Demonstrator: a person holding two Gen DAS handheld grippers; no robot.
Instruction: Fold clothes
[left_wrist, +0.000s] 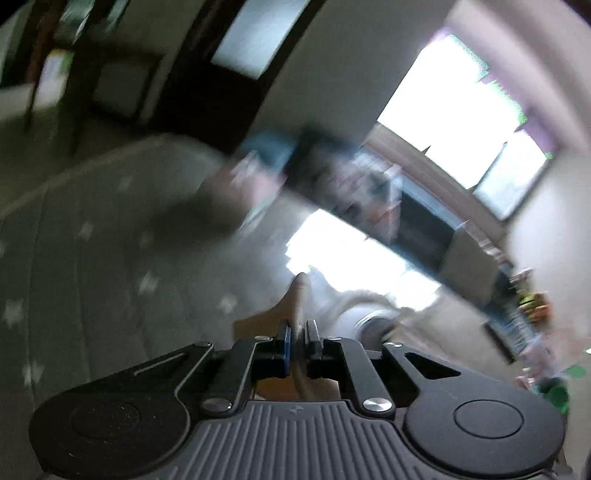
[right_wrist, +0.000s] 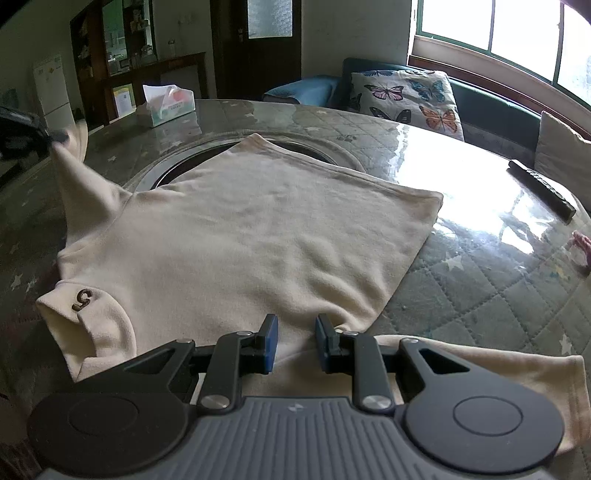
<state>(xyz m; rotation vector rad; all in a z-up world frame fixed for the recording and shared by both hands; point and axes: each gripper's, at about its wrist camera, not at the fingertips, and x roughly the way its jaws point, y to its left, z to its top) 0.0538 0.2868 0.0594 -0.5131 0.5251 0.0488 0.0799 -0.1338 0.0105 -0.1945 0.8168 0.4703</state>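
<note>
A cream shirt (right_wrist: 251, 236) lies spread on the round table (right_wrist: 480, 280), collar with a small brown mark (right_wrist: 82, 299) at the near left. My right gripper (right_wrist: 295, 343) is open just above the shirt's near edge, with cloth under it. My left gripper (left_wrist: 295, 339) is shut on a pinch of cream cloth (left_wrist: 301, 295); the left wrist view is blurred by motion. In the right wrist view the left gripper (right_wrist: 59, 138) shows at the far left, holding a sleeve (right_wrist: 77, 177) lifted off the table.
A tissue box (right_wrist: 166, 103) stands at the table's far side. A dark remote (right_wrist: 541, 188) lies at the right edge. A butterfly cushion (right_wrist: 406, 98) sits on a sofa behind. A glass-covered round inset (right_wrist: 332, 151) lies under the shirt's far part.
</note>
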